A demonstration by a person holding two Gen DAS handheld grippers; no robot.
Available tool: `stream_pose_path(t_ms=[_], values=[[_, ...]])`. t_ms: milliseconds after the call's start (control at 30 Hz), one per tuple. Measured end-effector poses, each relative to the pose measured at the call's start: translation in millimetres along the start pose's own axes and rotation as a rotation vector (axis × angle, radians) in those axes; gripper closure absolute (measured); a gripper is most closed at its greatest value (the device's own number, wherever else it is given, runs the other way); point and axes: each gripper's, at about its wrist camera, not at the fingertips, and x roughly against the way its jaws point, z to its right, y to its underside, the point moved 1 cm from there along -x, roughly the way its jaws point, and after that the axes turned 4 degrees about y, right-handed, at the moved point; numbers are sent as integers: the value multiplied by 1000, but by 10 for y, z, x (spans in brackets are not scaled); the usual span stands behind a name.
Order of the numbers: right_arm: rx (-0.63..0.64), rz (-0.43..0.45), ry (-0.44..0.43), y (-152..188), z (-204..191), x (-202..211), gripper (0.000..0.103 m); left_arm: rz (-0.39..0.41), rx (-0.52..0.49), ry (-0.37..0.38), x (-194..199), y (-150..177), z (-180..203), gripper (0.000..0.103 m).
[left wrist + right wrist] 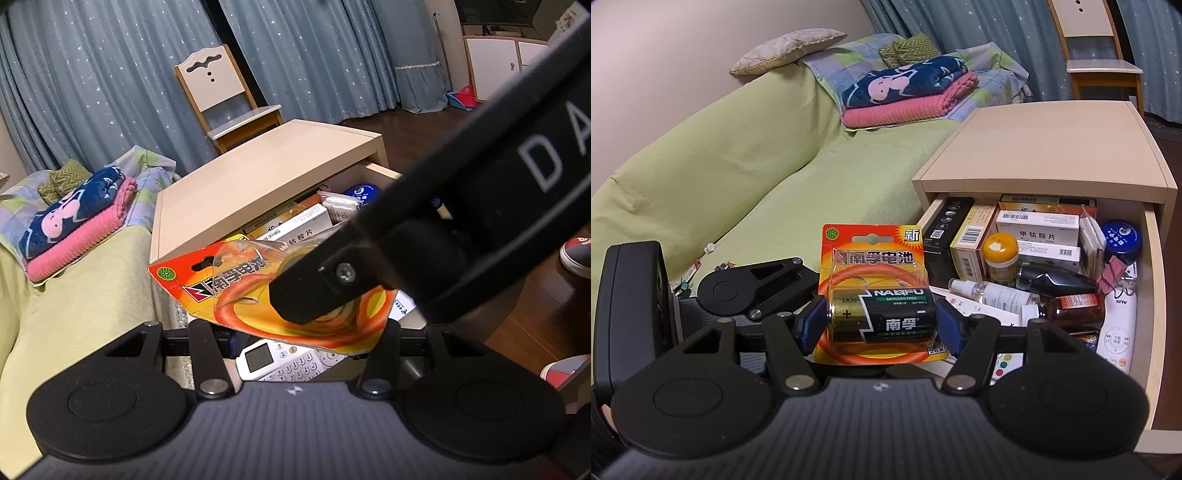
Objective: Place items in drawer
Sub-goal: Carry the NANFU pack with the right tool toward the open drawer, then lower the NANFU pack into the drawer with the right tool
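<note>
Two claws, one battery pack, one open drawer.

Right claw (881,325): shut tight on the battery pack (882,317), one blue pad on each side of the clear bubble. Pack upright, up in the air over the near left corner of the drawer (1152,295), not in it yet. One fat battery seen through the bubble. On the battery: "NANFU", "MERCURY FREE", "LR20", a plus sign and "南孚". On the orange and yellow card: "南孚电池" and "新".

Left claw (295,347): open wide, nothing pinched, the bottom edge of the pack between its fingers. Cannot tell if touching.

Drawer pulled out of the pale wood cabinet (1052,147) and very full:
- one black box (945,229)
- one yellow box (975,243)
- two white boxes, the top one (1038,229) with "甲钴胺片"
- one jar with an orange lid (1001,258)
- one spray bottle (990,293)
- one brown bottle (1075,308)
- one blue tin (1123,236)
- two white remotes, one (1115,325) with "AUX", the other (1004,363) with coloured buttons

On the bed beside the cabinet: two folded blankets, one blue (905,83) on one pink (912,103).
</note>
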Motion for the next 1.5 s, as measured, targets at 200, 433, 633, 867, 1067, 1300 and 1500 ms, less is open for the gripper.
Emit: stream_pose_path(t_ms=[200, 433, 633, 867, 1067, 1300, 1500], values=[[-12, -5, 14, -4, 55, -26, 43, -13, -9, 16, -96, -18, -18, 50], [-21, -12, 22, -27, 80, -71, 43, -18, -7, 29, -171, -19, -56, 50], [-36, -17, 20, -37, 114, -117, 43, -31, -15, 37, -210, -18, -69, 50], [-46, -26, 22, -34, 156, -194, 43, -55, -23, 53, -288, -23, -103, 50], [-50, -37, 29, -31, 181, -256, 43, -81, -26, 73, -365, -26, -132, 50], [-49, -51, 44, -8, 196, -311, 43, -116, -29, 96, -442, -24, -112, 50], [-43, -53, 41, -11, 193, -339, 43, -133, -17, 103, -457, 6, -96, 50]])
